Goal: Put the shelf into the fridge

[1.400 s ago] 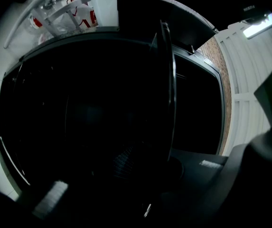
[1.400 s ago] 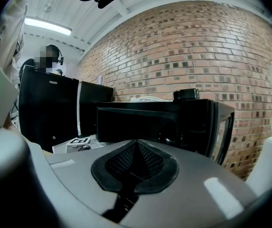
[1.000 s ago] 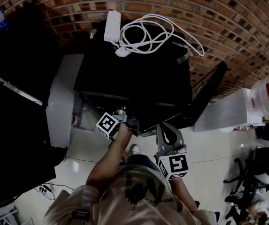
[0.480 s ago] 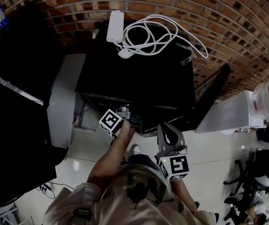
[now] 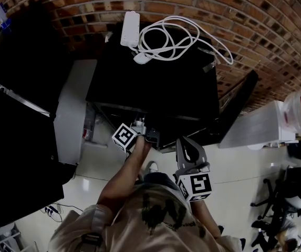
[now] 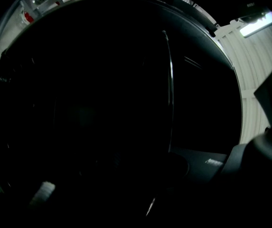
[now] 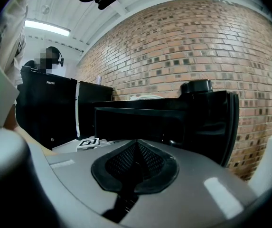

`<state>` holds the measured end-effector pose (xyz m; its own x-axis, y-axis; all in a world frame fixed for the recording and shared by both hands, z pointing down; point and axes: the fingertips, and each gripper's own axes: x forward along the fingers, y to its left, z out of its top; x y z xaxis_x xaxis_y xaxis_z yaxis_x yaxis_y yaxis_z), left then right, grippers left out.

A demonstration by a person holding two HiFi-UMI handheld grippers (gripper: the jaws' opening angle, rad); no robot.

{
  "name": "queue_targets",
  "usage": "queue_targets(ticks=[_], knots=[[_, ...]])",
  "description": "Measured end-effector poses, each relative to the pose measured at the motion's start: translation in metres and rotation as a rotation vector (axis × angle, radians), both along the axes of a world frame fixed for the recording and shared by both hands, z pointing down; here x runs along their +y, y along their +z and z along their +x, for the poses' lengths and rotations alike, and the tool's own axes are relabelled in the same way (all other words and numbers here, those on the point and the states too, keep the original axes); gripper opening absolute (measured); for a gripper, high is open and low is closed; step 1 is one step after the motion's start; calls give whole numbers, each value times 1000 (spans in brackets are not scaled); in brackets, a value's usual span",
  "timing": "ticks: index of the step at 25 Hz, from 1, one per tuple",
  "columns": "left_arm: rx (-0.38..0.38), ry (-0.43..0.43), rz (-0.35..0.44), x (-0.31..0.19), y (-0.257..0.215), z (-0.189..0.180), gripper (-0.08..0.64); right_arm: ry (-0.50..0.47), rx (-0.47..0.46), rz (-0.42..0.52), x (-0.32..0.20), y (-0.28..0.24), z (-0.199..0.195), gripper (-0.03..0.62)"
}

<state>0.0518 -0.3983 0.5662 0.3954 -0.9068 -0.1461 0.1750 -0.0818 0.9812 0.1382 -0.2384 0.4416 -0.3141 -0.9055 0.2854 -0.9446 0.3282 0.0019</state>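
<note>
1. My left gripper [image 5: 142, 131] reaches into the open front of the black fridge [image 5: 155, 83]. Its own view is too dark, so I cannot tell how its jaws stand.
2. The shelf [image 6: 170, 89] shows only as a thin pale edge in that darkness, inside the fridge.
3. My right gripper [image 5: 186, 147] hangs outside, just below the fridge front, pads pressed together on nothing.
4. A white power strip [image 5: 129, 29] and cable [image 5: 168, 35] lie on top.

Left gripper [image 5: 146, 134] far forward; right gripper [image 5: 186, 147] back, fingers [image 7: 157, 167] together.
</note>
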Motion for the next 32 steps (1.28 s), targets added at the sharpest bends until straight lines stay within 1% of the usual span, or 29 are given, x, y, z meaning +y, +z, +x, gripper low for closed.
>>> queue_targets(ticks=[3, 7, 10, 12, 15, 18, 19, 22, 25, 27, 30, 32], knots=[[-5, 4, -3, 6, 2, -3, 134, 1, -5, -2, 2, 1, -2, 0], [-36, 18, 2, 15, 3, -7, 160, -1, -11, 0, 6, -1, -7, 0], [-67, 23, -1, 24, 7, -14, 161, -5, -12, 8, 11, -3, -12, 0], [-70, 25, -5, 31, 7, -17, 161, -7, -13, 12, 15, -4, -16, 0], [-38, 31, -15, 43, 4, -20, 161, -9, -20, 18, 23, -6, -22, 0], [-94, 39, -11, 54, 5, -31, 161, -10, -28, 24, 30, -8, -30, 0], [-98, 38, -7, 57, 3, -35, 161, -11, -31, 26, 32, -8, -33, 0], [-76, 35, 2, 69, -7, -43, 160, -10, -44, 34, 39, -8, -41, 0], [-39, 40, 18, 83, -20, -49, 160, -12, -46, 37, 47, -10, -50, 0], [-32, 49, 26, 93, -28, -53, 160, -16, -43, 40, 52, -12, -57, 0], [8, 64, 57, 107, -47, -57, 160, -8, -49, 50, 60, -13, -66, 0], [18, 75, 70, 116, -56, -59, 158, -1, -56, 55, 65, -12, -70, 0]])
